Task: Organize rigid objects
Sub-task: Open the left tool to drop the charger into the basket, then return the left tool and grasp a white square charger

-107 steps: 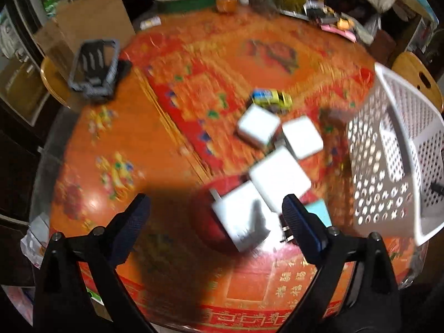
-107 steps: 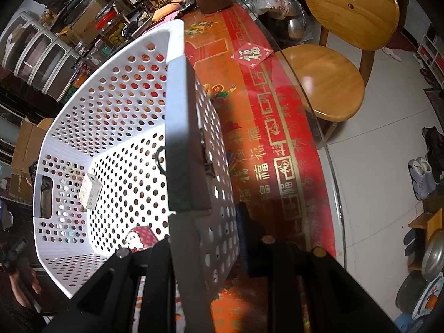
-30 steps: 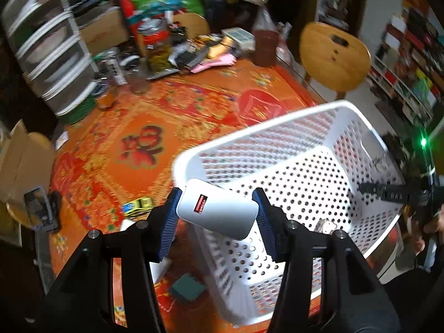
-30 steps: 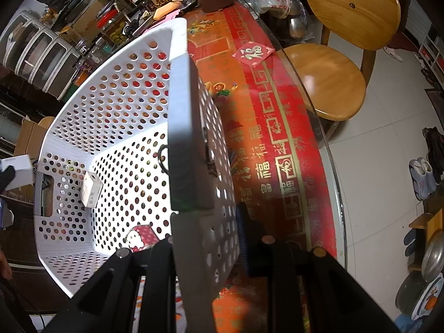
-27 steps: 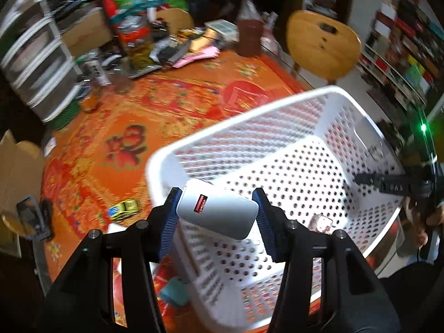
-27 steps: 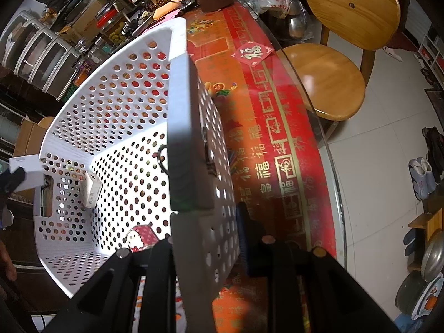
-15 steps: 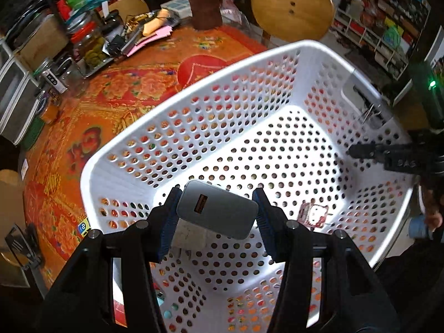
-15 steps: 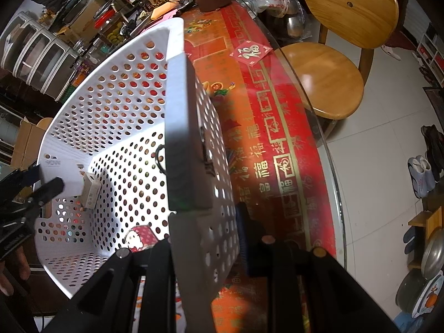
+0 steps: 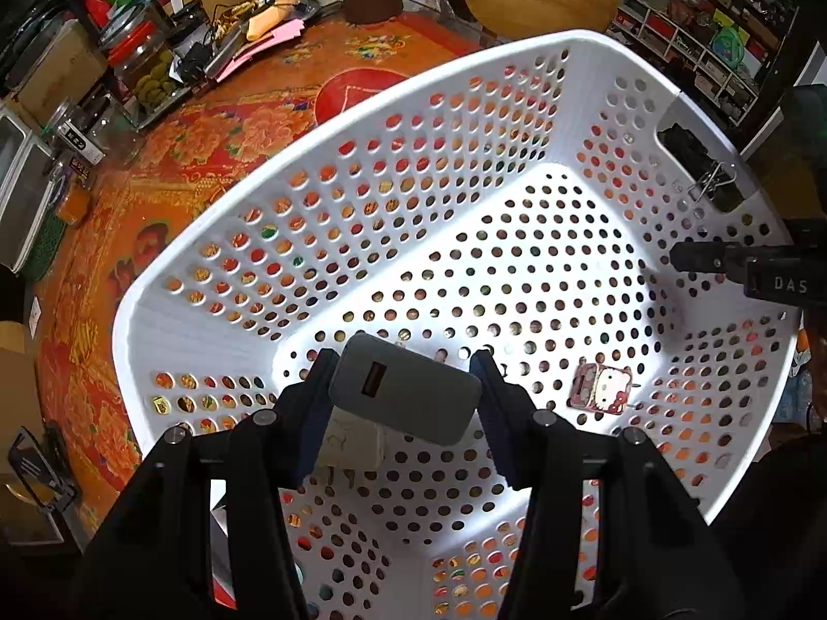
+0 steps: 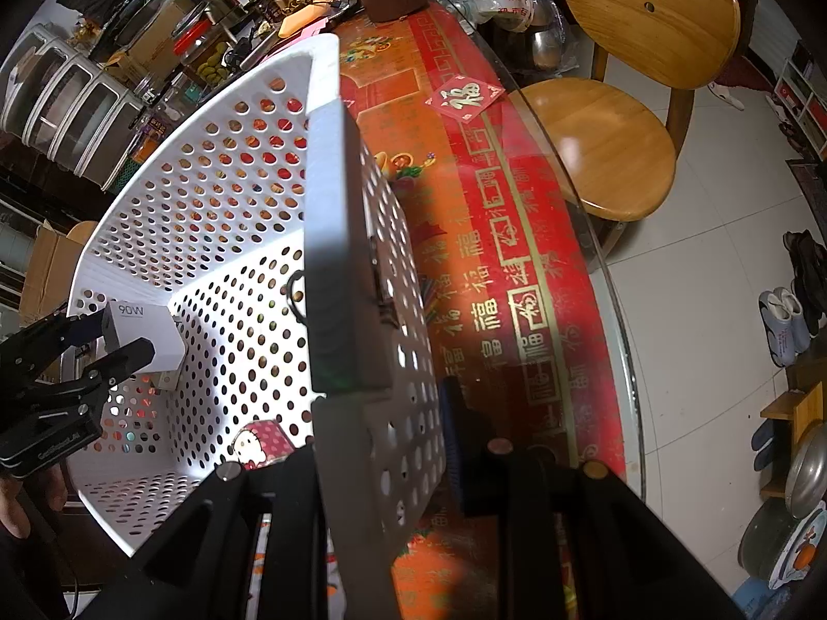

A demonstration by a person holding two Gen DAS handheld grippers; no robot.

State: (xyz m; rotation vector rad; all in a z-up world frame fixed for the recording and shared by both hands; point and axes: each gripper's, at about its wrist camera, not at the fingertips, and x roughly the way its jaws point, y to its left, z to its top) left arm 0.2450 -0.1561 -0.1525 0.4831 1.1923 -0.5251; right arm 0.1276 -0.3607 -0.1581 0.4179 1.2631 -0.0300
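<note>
My left hand-held gripper (image 9: 406,395) is clamped on a white charger block (image 9: 406,397), one blue pad on each short side, port face toward the camera; it hangs inside the white perforated basket (image 9: 207,279), low over the floor, at about 6 o'clock in the left wrist view; right under it, toward 7 o'clock, a second white charger (image 9: 351,444) lies on the basket floor, touching or just below the held one, cannot tell which; a small pink cartoon-cat item (image 9: 602,390) lies on the basket floor at 4 o'clock from the held block, apart from it; a binder clip (image 9: 710,181) sits on the far wall by the handle slot at 2 o'clock.

My right hand-held gripper (image 10: 382,439) has its jaws together on the basket's near wall (image 10: 393,413), at about 6 o'clock in the right wrist view, one finger inside and one blue pad outside; the rim runs up from it toward 12 o'clock; in that view the left gripper with the charger marked 90W shows at 9 o'clock, inside the basket's far corner.

Basket stands on the desk (image 10: 496,268) with the red and orange patterned cloth under glass; wooden chair (image 10: 610,144) at 2 o'clock beside the desk edge; jars and clutter (image 9: 150,72) at 11 o'clock in the left view.
</note>
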